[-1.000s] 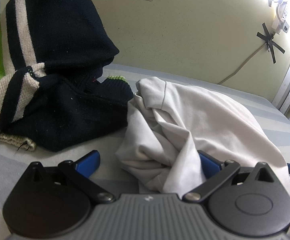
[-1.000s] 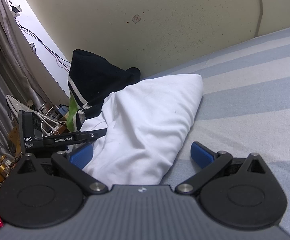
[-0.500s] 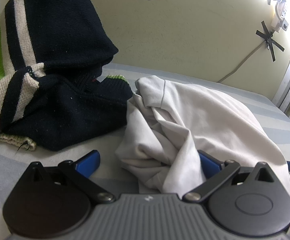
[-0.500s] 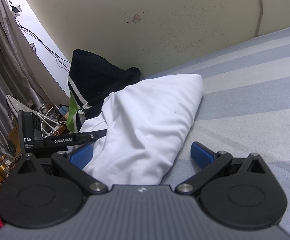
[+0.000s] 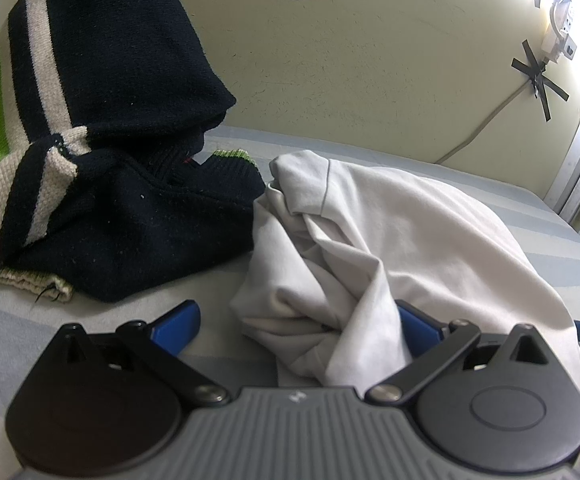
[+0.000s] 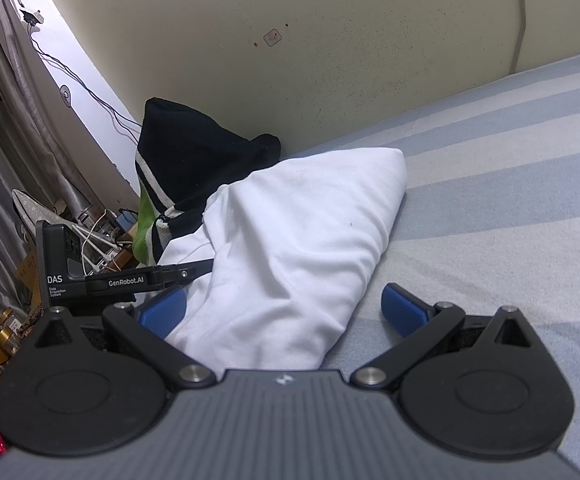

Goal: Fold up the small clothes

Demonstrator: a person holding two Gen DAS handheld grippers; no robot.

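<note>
A crumpled white garment (image 5: 389, 240) lies bunched on the striped bed; it also shows in the right wrist view (image 6: 290, 248). My left gripper (image 5: 293, 324) is open, its jaws spread around the garment's near folds, with cloth draped over the right blue pad. My right gripper (image 6: 282, 304) is open, its jaws spread around the garment's near end from the other side. The left gripper's body (image 6: 90, 276) shows beyond the garment in the right wrist view.
A dark navy knit sweater (image 5: 122, 152) with white and green stripes is heaped against the wall left of the white garment. The blue-and-white striped bedsheet (image 6: 509, 184) stretches to the right. The cream wall (image 5: 369, 60) stands close behind. Clutter and cables (image 6: 94, 236) lie past the bed's left edge.
</note>
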